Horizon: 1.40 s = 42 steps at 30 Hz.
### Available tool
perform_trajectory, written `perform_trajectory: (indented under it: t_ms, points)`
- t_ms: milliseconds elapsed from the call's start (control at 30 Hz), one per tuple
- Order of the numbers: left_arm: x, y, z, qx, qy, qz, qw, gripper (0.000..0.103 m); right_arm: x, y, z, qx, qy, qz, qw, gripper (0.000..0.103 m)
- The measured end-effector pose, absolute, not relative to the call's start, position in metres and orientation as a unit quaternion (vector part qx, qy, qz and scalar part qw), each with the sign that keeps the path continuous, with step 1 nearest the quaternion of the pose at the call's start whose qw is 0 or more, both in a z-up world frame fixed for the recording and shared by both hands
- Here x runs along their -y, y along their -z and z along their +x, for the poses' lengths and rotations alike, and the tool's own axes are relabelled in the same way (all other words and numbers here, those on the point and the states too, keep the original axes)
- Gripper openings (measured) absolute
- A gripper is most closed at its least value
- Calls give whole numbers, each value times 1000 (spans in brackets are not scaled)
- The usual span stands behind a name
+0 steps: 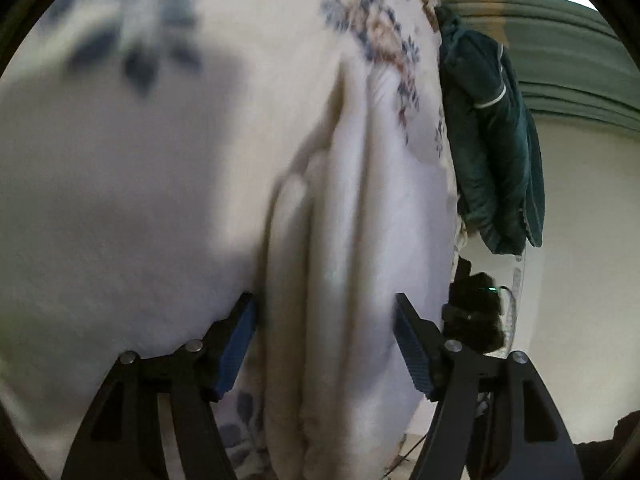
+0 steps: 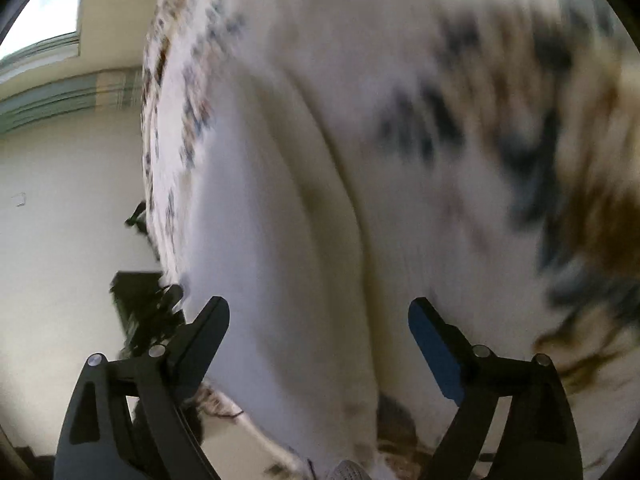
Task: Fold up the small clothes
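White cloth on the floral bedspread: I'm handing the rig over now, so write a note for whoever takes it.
Left tongs: open, astride the white cloth, pads not pressing.
Right tongs: open wide, the cloth's smooth end between them, not held.
The cloth lies in long bunched folds on the floral bedspread; a dark green garment waits at the bed's edge.
Done: cloth gathered, unclear how neatly.
Left: check that fold, then the green garment.

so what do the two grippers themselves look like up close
Both are matte black two-finger tools. The left gripper and right gripper have angular linkage arms with triangular cut-outs and round silver pivot pins. The fingers carry flat, finely ribbed blue pads. No cable or sleeve is clearly visible.
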<state>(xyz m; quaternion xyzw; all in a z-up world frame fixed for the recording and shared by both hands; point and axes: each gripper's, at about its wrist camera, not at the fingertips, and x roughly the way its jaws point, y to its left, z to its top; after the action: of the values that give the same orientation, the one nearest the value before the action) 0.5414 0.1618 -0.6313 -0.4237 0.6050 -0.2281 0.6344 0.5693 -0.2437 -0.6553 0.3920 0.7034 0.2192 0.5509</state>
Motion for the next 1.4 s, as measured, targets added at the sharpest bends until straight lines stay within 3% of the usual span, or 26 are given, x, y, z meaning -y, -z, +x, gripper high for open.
perform_trajectory:
  t_ms: [100, 233, 267, 300, 333, 367, 467, 700, 1000, 1167, 1333, 1400]
  points:
    - [-156, 636, 545, -590, 239, -456, 622, 67, 229, 681, 558, -690, -254, 440, 516, 103]
    - [-140, 630, 550, -585, 248, -454, 625, 64, 212, 683, 564, -683, -268, 448, 511, 103]
    - [-136, 628, 550, -586, 252, -448, 626, 61, 208, 680, 565, -679, -271, 447, 516, 99]
    - [-133, 623, 550, -584, 257, -441, 631, 37, 204, 677, 566, -678, -272, 440, 522, 90]
    - [-134, 619, 550, -579, 261, -441, 634, 33, 198, 674, 566, -687, -264, 423, 529, 69]
    - [-135, 614, 550, -571, 266, -447, 635, 29, 194, 671, 566, -689, -259, 414, 536, 57]
    - [-143, 596, 553, -556, 269, -447, 647, 25, 185, 648, 566, -674, -256, 381, 579, 45]
    - [-155, 545, 592, -521, 284, -428, 681, 25, 172, 586, 593, -628, -271, 367, 631, 42]
    - [-180, 474, 697, -453, 301, -393, 741, 25, 156, 510, 713, -561, -302, 356, 684, 42]
    - [-190, 518, 746, -472, 277, -388, 742, 26, 140, 519, 766, -553, -291, 345, 700, 42]
    - [-180, 603, 759, -553, 235, -374, 707, 27, 141, 591, 775, -605, -244, 333, 681, 42]
    - [-178, 610, 757, -558, 232, -372, 705, 31, 138, 605, 773, -615, -236, 322, 680, 43]
